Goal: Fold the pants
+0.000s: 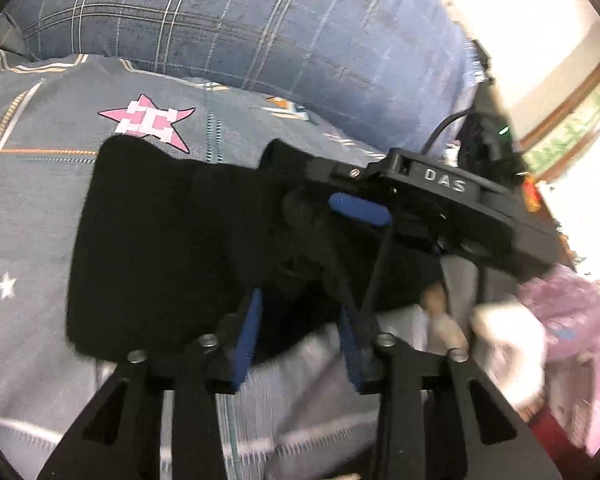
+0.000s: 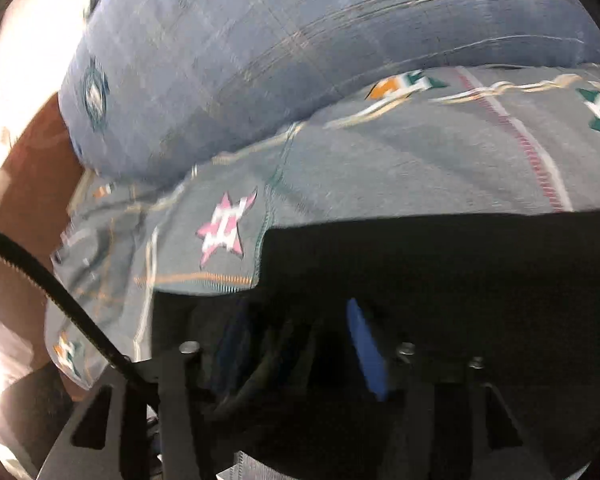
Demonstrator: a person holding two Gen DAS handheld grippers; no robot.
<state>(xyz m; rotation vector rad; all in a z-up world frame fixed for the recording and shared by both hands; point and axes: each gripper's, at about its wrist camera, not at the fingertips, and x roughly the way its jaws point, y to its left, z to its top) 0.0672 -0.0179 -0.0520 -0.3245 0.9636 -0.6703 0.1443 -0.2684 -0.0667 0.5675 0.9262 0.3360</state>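
Observation:
The black pants (image 1: 172, 240) lie as a folded block on a grey patterned bedspread (image 1: 40, 208). At the near edge of the block, my left gripper (image 1: 298, 340) has its blue pads standing apart; black cloth reaches between them but nothing is pinched. One blue pad (image 1: 360, 210) of the right gripper lies on the right end of the pants. In the right wrist view the pants (image 2: 440, 260) fill the lower half. My right gripper (image 2: 300, 344) hangs over them with its pads wide apart, not pressing on the cloth. That view is blurred.
A big blue plaid cushion (image 1: 240, 20) (image 2: 240, 60) lies along the far side of the bedspread (image 2: 420, 152). Pink star print (image 1: 152, 122) (image 2: 224, 228) sits just beyond the pants. A hand (image 1: 440, 312), white cloth (image 1: 320, 380) and pink patterned cloth (image 1: 572, 320) are at the near right.

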